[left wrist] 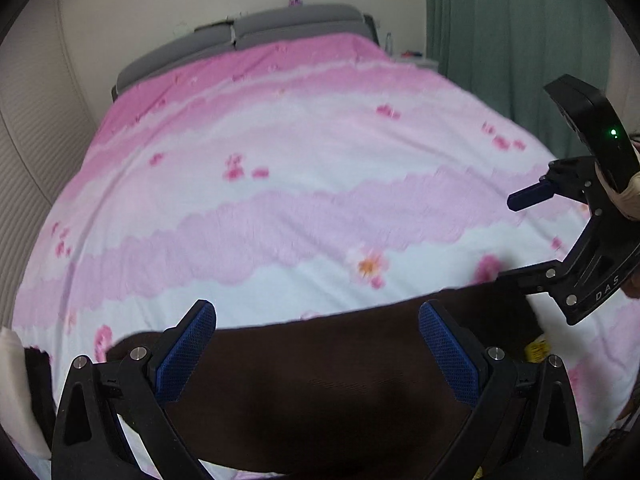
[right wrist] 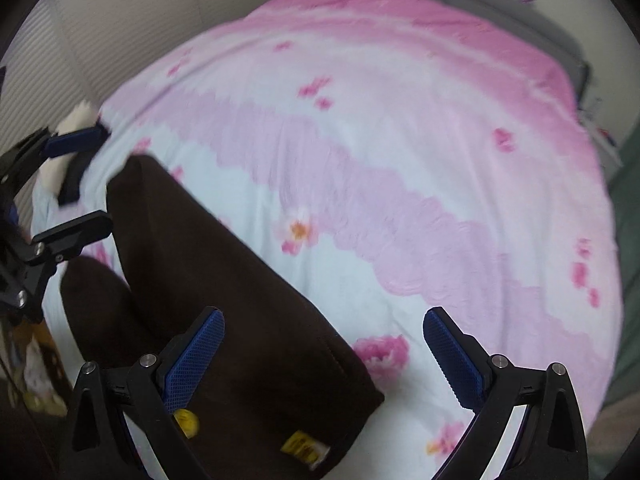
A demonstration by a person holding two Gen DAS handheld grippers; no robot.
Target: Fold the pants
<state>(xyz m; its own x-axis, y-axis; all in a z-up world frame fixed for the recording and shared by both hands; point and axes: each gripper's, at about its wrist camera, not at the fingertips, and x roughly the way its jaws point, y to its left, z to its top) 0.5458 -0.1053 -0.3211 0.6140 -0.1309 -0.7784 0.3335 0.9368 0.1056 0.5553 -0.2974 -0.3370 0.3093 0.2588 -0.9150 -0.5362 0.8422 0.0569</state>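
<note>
Pants of dark brown soft fabric (right wrist: pixel 224 288) lie flat at the near edge of the bed, on a pink-and-white flowered bedsheet (left wrist: pixel 304 168). They look already doubled into one long band, with yellow tags (right wrist: pixel 304 446) at the near end; folding across the length seems left to do. The left gripper (left wrist: pixel 318 354) and the right gripper (right wrist: pixel 324 356) both hover above the cloth with fingers spread wide, holding nothing. Far of the pants the sheet is bare, giving ample room; a grey headboard (left wrist: pixel 256 32) bounds the far side.
</note>
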